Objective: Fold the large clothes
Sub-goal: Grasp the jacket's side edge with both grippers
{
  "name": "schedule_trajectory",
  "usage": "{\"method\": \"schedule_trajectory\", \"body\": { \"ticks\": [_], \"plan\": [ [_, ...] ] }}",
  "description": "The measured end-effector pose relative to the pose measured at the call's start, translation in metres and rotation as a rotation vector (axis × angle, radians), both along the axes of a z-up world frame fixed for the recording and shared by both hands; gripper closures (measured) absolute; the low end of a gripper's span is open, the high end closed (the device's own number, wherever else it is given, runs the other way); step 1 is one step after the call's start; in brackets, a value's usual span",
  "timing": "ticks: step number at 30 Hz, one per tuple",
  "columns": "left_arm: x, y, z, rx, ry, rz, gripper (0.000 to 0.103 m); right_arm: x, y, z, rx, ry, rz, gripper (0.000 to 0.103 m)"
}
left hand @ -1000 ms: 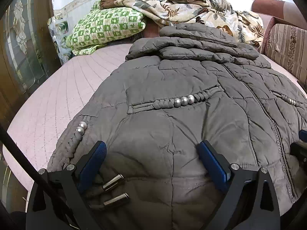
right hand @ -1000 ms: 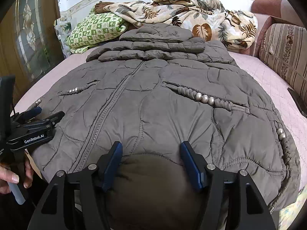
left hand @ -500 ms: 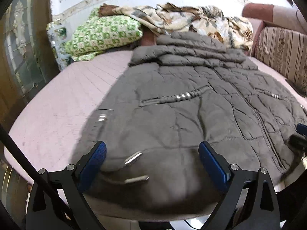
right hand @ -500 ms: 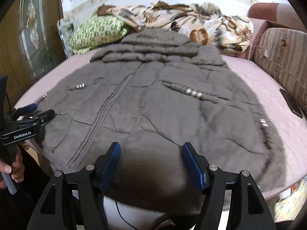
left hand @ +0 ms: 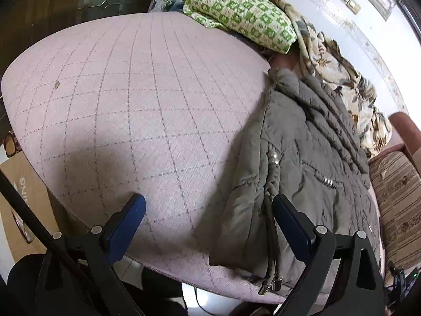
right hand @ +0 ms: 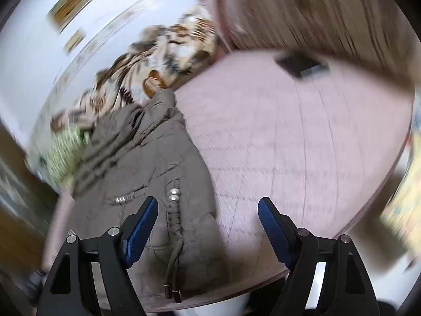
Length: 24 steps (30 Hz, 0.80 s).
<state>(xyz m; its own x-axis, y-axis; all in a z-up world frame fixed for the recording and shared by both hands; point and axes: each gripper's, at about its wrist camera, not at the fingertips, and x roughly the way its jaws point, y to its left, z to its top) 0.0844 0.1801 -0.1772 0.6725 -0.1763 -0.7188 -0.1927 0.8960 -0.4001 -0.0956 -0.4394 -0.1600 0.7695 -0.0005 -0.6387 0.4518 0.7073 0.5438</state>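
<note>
Nearest, the left gripper (left hand: 209,214) hangs spread over the bed's edge with nothing between its blue pads; the right gripper (right hand: 208,217) is opening, also pinching nothing. Beneath them stretches a pink quilted bedspread (left hand: 126,100). The grey padded jacket (left hand: 302,158) lies flat on it, hem cords dangling at the near edge, beaded braids along its seams. Farther back sit a green checked pillow (left hand: 244,18), a leaf-print blanket (left hand: 336,71) and the white wall (left hand: 329,8).
</note>
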Motion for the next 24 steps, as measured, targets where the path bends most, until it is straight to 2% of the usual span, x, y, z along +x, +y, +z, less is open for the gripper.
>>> {"method": "schedule_trajectory", "body": {
  "ticks": [2, 7, 10, 12, 19, 22, 23, 24],
  "plan": [
    [0.000, -0.006, 0.001, 0.011, -0.010, -0.021, 0.006, -0.002, -0.005, -0.006, 0.068, -0.022, -0.002, 0.021],
    [0.002, -0.019, 0.001, 0.017, -0.026, -0.067, 0.006, 0.007, 0.001, -0.007, 0.087, -0.032, 0.034, 0.021],
    [0.000, -0.028, 0.001, 0.032, -0.030, -0.094, 0.006, 0.014, 0.005, -0.020, 0.155, -0.017, 0.073, 0.021],
    [-0.001, -0.038, 0.000, 0.047, -0.030, -0.135, 0.006, 0.020, 0.012, -0.030, 0.208, -0.013, 0.108, 0.026],
    [-0.016, -0.076, -0.005, 0.061, -0.039, -0.256, 0.007, 0.025, 0.062, -0.032, 0.193, -0.001, 0.237, 0.031],
    [-0.022, -0.091, -0.005, 0.033, -0.057, -0.321, 0.007, 0.029, 0.089, -0.033, 0.196, -0.012, 0.301, 0.042],
    [-0.024, -0.098, -0.005, 0.038, -0.065, -0.335, 0.007, 0.032, 0.098, -0.032, 0.192, -0.015, 0.329, 0.049],
    [-0.025, -0.102, -0.005, 0.050, -0.071, -0.339, 0.006, 0.036, 0.109, -0.031, 0.163, -0.009, 0.355, 0.062]
  ]
}}
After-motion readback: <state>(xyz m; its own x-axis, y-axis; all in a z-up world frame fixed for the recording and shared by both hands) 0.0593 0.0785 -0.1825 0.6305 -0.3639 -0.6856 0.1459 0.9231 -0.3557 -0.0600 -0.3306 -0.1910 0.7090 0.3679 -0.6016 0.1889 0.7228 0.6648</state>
